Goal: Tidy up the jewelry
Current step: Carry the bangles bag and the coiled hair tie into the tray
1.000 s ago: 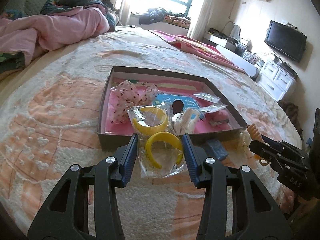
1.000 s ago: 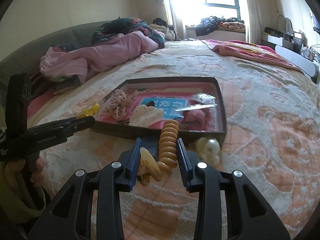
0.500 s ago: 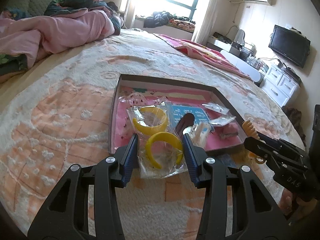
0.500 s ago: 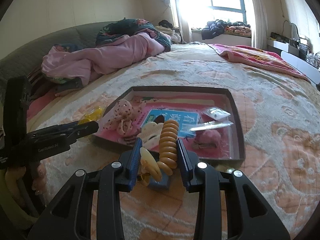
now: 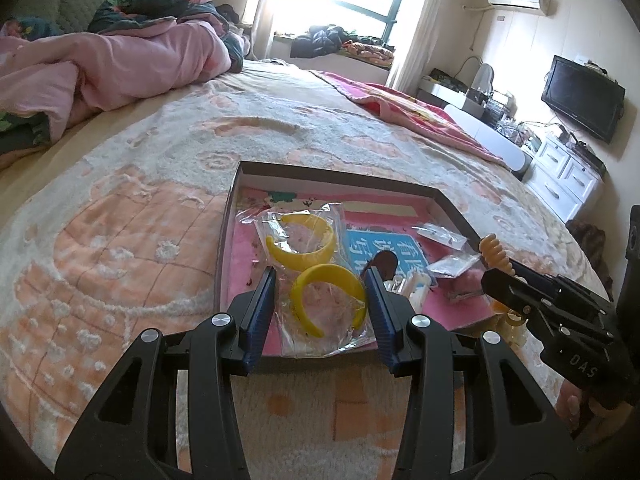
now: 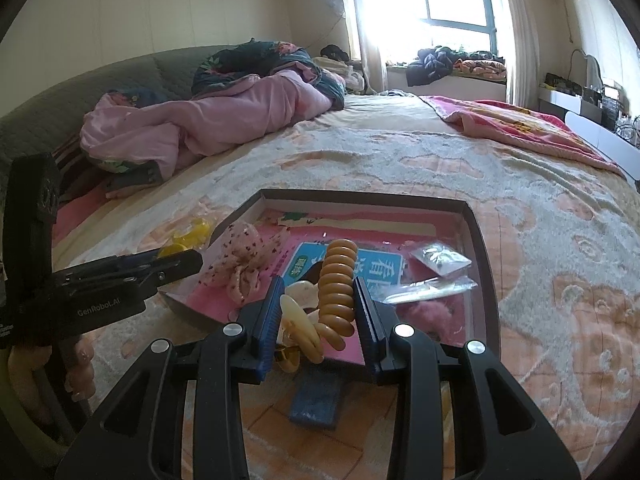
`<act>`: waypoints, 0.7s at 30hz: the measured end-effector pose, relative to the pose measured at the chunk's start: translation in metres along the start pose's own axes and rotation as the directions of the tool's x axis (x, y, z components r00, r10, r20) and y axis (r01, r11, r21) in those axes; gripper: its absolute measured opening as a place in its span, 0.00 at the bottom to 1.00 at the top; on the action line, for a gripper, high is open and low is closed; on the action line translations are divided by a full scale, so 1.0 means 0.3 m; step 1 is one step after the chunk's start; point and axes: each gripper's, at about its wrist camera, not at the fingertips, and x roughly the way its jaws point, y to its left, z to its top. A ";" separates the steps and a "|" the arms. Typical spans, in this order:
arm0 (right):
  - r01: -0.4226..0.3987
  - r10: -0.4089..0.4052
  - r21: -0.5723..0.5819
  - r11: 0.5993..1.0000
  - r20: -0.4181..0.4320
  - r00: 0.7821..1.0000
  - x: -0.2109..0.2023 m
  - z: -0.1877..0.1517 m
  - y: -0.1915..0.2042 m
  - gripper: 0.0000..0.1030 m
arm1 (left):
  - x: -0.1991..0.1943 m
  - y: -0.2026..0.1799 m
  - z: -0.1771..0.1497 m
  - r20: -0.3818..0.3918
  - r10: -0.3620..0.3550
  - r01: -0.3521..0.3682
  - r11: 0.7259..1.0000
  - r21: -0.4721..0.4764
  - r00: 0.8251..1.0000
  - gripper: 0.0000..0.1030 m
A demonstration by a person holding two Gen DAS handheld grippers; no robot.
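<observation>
Left gripper [image 5: 321, 288], jaws clamped on a clear bag [image 5: 320, 280] of 2 yellow bangles, holds it over the tray [image 5: 340, 178] on the bed [image 5: 120, 208]. Right gripper [image 6: 316, 304] grips an amber spiral hair tie [image 6: 338, 280] above the tray's near edge.

bangles [image 5: 301, 243]: yellow, in clear bag | coil hair tie [image 6: 337, 280]: amber-orange | tray [image 6: 482, 248]: dark rim, pink lining | card [image 6: 372, 266]: blue, white characters | scrunchie [image 6: 244, 260]: pink, dark specks | bed cover [image 5: 120, 240]: cream and peach | gripper pads [image 5: 260, 316]: blue
</observation>
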 end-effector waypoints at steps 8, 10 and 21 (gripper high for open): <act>0.039 -0.039 0.002 0.999 -0.023 0.999 0.069 0.024 -0.051 0.32 | 0.073 0.000 0.029 -0.025 0.013 -0.013 1.000 0.005 1.000 0.35; 0.046 -0.046 0.004 0.999 -0.033 0.998 0.090 0.027 -0.064 0.32 | 0.093 0.002 0.030 -0.033 0.018 -0.018 1.000 0.007 0.999 0.35; 0.090 -0.086 0.036 0.995 -0.109 0.990 0.212 0.020 -0.127 0.36 | 0.168 0.015 0.023 -0.074 0.033 -0.031 0.999 0.022 0.997 0.36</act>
